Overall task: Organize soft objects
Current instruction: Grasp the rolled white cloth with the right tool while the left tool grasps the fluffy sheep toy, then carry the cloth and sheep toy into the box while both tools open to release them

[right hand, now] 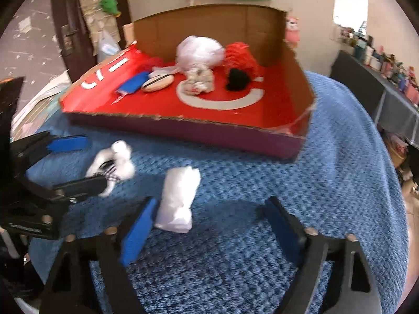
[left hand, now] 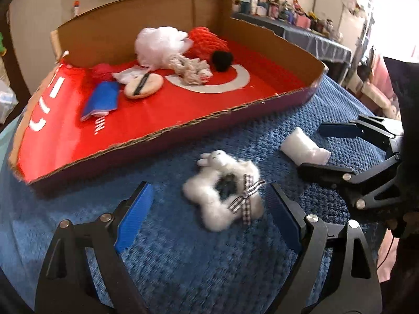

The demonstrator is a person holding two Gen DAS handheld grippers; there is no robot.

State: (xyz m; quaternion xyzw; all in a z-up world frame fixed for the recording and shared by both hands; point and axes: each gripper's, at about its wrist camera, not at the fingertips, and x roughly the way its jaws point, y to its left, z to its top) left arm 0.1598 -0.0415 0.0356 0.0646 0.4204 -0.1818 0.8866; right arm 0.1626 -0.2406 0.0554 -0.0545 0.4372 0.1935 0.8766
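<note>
A fluffy white plush toy with a checked ribbon lies on the blue blanket, between the fingers of my open left gripper. A small white pillow lies to its right, between the fingers of my open right gripper. In the right wrist view the pillow sits just inside the left finger of the right gripper, and the plush toy lies between the left gripper's fingers. Neither gripper holds anything.
A shallow cardboard tray with a red floor sits beyond the toys. It holds a white mesh puff, a red knit item, a black pom, a rope toy, a blue item and a beige pad. Cluttered shelves stand at right.
</note>
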